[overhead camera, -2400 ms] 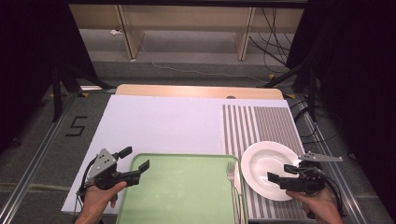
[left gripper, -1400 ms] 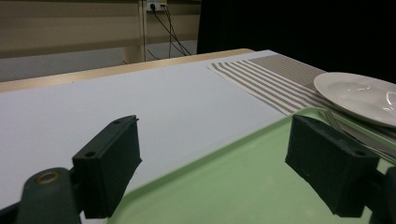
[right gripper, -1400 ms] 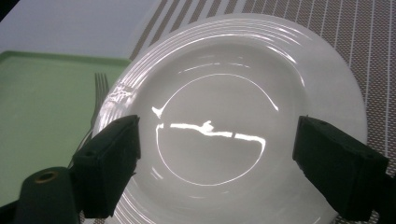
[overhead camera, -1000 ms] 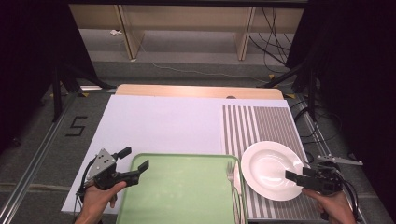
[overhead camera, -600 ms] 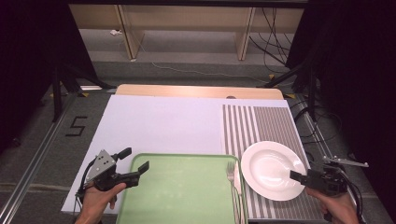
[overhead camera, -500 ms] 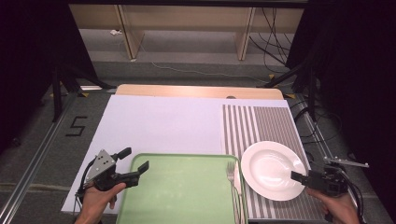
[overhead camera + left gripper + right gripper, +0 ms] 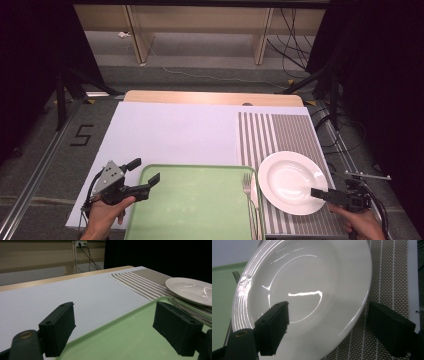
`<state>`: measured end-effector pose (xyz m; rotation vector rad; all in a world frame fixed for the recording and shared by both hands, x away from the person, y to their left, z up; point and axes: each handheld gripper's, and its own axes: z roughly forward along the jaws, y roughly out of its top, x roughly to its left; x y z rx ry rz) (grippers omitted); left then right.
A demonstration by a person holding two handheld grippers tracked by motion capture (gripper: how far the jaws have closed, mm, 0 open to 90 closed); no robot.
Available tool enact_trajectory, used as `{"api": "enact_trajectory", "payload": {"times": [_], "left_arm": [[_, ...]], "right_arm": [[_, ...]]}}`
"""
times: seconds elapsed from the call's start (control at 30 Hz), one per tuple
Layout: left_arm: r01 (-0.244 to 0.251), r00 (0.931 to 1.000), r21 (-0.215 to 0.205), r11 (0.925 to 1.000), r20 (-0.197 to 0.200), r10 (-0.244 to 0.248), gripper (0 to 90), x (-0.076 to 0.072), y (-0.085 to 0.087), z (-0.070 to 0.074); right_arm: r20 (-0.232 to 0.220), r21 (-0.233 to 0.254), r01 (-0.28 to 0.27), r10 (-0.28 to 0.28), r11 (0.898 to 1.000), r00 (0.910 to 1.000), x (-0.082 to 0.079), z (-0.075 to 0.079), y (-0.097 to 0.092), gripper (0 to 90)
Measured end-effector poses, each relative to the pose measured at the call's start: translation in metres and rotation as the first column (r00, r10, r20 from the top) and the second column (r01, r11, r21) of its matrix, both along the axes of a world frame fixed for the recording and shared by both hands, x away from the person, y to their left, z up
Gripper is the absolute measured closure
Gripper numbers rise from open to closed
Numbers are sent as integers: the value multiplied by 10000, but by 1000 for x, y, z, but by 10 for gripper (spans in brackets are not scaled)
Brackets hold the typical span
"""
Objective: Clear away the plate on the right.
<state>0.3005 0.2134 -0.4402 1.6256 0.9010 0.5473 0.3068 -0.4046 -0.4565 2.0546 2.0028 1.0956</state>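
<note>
Plate [image 7: 312, 290] sits right under my wide-open right gripper [image 7: 329, 332], and it looks hard, slippery and easy to break, so I should pinch its near rim.

Lab recording bay: black curtains [image 7: 30, 75], loose floor cables [image 7: 210, 75], taped number marker [image 7: 82, 135], aluminium rail frame [image 7: 35, 185].

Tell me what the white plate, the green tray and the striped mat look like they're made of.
White plate: probably glazed ceramic; it is glossy, with sharp light reflections and ridged rim rings. Green tray: likely moulded plastic; matte, even colour, rounded raised rim. Striped mat: seems woven fabric or vinyl; the right gripper view shows a fine mesh texture.
</note>
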Motion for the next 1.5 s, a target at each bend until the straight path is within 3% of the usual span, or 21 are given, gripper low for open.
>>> {"api": "enact_trajectory", "payload": {"times": [0.03, 0.1, 0.13, 0.27, 0.3, 0.43, 0.47, 0.5, 0.53, 0.57, 0.67, 0.7, 0.8, 0.87, 0.93, 1.0, 1.13, 1.27, 1.3, 1.37, 1.5], "left_arm": [[-4, 10000, 3, 10000, -2, 4, 168, 0, 0, 0], [0, 10000, 2, 10000, -3, 0, 168, 0, 0, 0], [3, 10000, 4, 10000, -1, -3, 167, 0, 0, 0], [-8, 10000, -2, 10000, 16, 8, 168, 0, 0, 0], [10, 10000, -10, 10000, 17, -10, 168, 0, 0, 0], [10, 10000, -5, 10000, 31, -10, 168, 0, 0, 0], [9, 10000, 12, 10000, 27, -9, 168, 0, 0, 0], [0, 10000, 36, 10000, 29, -1, 168, 0, 0, 0], [5, 10000, 6, 10000, 22, -5, 168, 0, 0, 0], [12, 10000, 13, 10000, 29, -12, 168, 0, 0, 0], [11, 10000, 19, 10000, 31, -11, 168, 0, 0, 0], [2, 10000, 66, 10000, -4, -2, 167, 0, 0, 0], [-12, 10000, 60, 10000, 21, 12, 167, 0, 0, 0], [-2, 10000, 43, 10000, 30, 2, 167, 0, 0, 0], [31, 10000, 43, 10000, 45, -31, 168, 0, -1, 0], [15, 10000, 109, 9999, 18, -15, 168, 0, 0, 0], [-11, 10000, 72, 10000, -1, 11, 168, 0, 0, 0], [-5, 10000, 63, 10000, -8, 5, 168, 0, 0, 0], [-15, 10000, 54, 10000, -9, 15, 168, 0, 0, 0], [-24, 10000, 45, 10000, -10, 24, 168, 0, 0, 0], [-27, 10000, 36, 10000, -8, 27, 168, 0, 0, 0]], "right_arm": [[-301, -22, -87, 86, 10000, 9995, 0, 1, -1, 202], [-210, 162, -62, 66, 9998, 9998, 1, -2, -1, 207], [-487, 186, -56, 65, 9998, 9988, 0, -1, -1, 212], [61, 171, -304, 303, 9994, 9995, 2, -5, 0, 228], [-215, 305, -238, 245, 9993, 9995, 1, -4, 2, 237], [-120, 495, -376, 382, 9981, 9992, 2, -6, 1, 278], [-651, 556, -449, 485, 9974, 9967, 1, -2, -1, 296], [-751, 547, -419, 459, 9976, 9961, 1, -3, -2, 307], [-838, 966, -839, 921, 9918, 9922, 2, -3, -6, 325], [-713, 896, -450, 515, 9950, 9961, 2, -5, -4, 341], [-726, 726, -531, 583, 9959, 9956, 2, -6, -5, 369], [-504, 616, -639, 670, 9961, 9965, 3, -8, -5, 377], [-763, 1083, -551, 636, 9926, 9951, 3, -9, -5, 409], [-460, 997, -742, 790, 9922, 9958, 4, -12, -8, 434], [-785, 999, -563, 642, 9934, 9948, 3, -12, -7, 448], [-533, 1174, -655, 721, 9909, 9960, 4, -14, -9, 453], [-942, 1337, -254, 382, 9907, 9948, 3, -13, -10, 495], [-942, 1968, -215, 407, 9802, 9947, 4, -16, -13, 537], [-871, 1672, -369, 521, 9852, 9948, 4, -18, -15, 554], [-1122, 2114, 6, 236, 9774, 9934, 3, -17, -14, 572], [-1244, 2092, 108, 157, 9778, 9921, 3, -17, -15, 584]]}}
